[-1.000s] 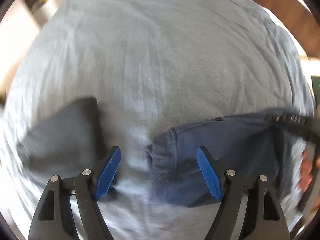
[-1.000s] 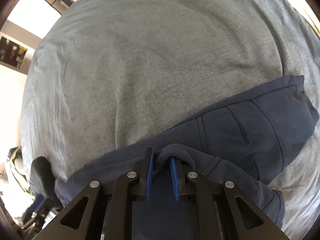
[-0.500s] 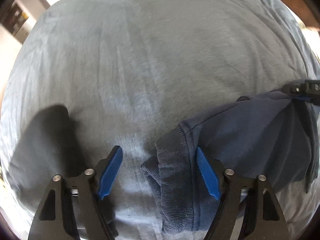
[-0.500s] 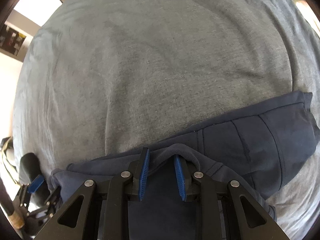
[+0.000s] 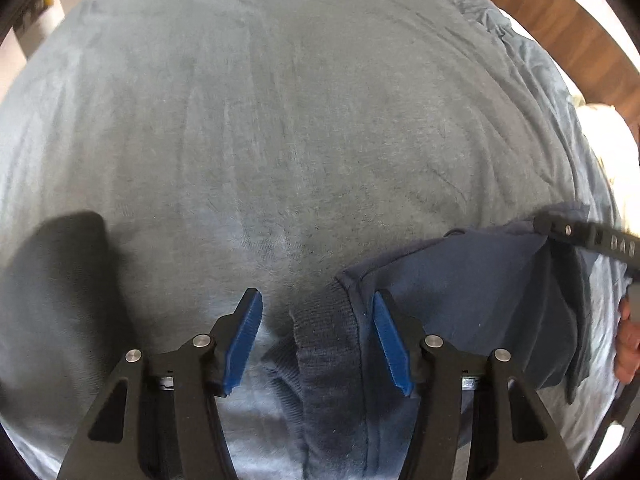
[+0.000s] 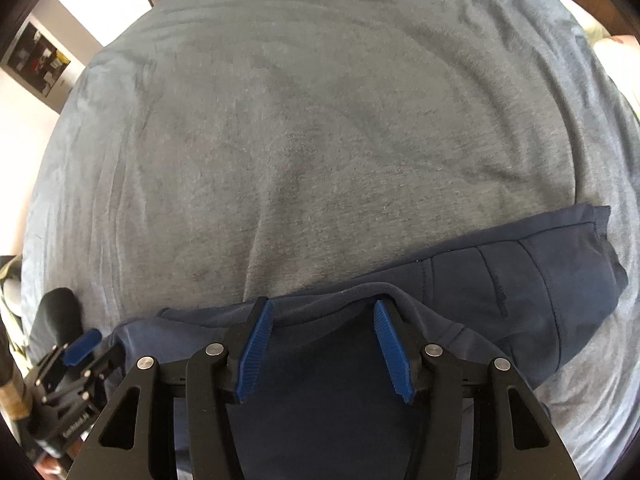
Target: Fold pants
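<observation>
The pants (image 6: 540,280) lying between and right of the right tongs (image 6: 324,344) are showing plain navy blue, with a darker ribbed band (image 5: 324,336) sitting between the left tongs (image 5: 316,338). The bed cover (image 5: 300,128) beyond both tongs is showing plain grey-blue. Both tongs are wearing bright blue ridged pads (image 6: 256,352) on black arms.

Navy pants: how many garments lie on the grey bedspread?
1: navy pants along the near edge of the grey bedspread, ribbed waistband at their left end. More could lie outside view.

Your left gripper (image 5: 316,336) shows black angular arms, silver screws behind ribbed blue pads (image 5: 242,340). Your right gripper (image 6: 322,344) matches: black frame, ribbed blue pads, silver screws behind them.
</observation>
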### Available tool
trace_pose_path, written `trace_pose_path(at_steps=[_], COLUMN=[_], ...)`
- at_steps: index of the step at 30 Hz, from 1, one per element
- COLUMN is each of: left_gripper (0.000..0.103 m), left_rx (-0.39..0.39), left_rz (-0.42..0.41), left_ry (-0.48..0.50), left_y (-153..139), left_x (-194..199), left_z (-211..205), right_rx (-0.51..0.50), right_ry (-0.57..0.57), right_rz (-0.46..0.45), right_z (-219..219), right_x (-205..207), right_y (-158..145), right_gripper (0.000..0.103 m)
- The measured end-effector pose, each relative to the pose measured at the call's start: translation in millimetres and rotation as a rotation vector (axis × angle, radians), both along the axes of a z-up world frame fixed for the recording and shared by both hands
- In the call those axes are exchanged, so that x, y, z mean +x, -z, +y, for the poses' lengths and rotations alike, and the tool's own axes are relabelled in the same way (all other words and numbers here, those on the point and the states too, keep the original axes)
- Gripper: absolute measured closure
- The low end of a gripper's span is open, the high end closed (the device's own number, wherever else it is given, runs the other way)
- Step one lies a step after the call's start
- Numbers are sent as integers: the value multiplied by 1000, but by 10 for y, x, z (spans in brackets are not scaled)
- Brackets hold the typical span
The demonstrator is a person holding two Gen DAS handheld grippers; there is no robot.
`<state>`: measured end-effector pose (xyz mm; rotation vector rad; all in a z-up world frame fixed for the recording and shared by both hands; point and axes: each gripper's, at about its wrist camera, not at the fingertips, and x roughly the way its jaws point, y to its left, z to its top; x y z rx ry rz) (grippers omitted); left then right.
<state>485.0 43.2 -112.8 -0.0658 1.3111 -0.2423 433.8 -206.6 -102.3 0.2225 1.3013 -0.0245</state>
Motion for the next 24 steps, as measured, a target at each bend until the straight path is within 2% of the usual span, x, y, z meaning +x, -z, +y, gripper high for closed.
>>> trace_pose_path(at_steps=[3, 4, 5, 7, 10, 15, 18, 24], left_gripper=[49, 60, 66, 72, 76, 78, 78, 78], left_rx=[-63, -68, -91, -75, -42, 1, 32, 56], left_rz=[38, 41, 37, 1, -57, -78, -66, -46], left_ry=[-43, -47, -44, -55, -65, -81, -87, -106], left_y=[98, 117, 114, 43, -141, -360, -278, -117], left_x=[-55, -55, -78, -150, -285, -494, -463, -403], left_z=[-7, 1, 4, 3, 1, 19, -2, -8], right_rx=[-9, -12, -17, -25, -20, 6, 24, 34], right_ry=[-7, -9, -11, -19, -20, 9, 12, 10], right_rz=[1, 3, 5, 2, -2, -20, -35, -17], right_z=[-6, -19, -23, -22, -30, -123, -146, -117], right_x=[-23, -32, -41, -61, -80, -117, -91, 92], right_y=[22, 27, 40, 52, 57, -17, -42, 156], right_gripper=[49, 49, 49, 49, 49, 49, 49, 50])
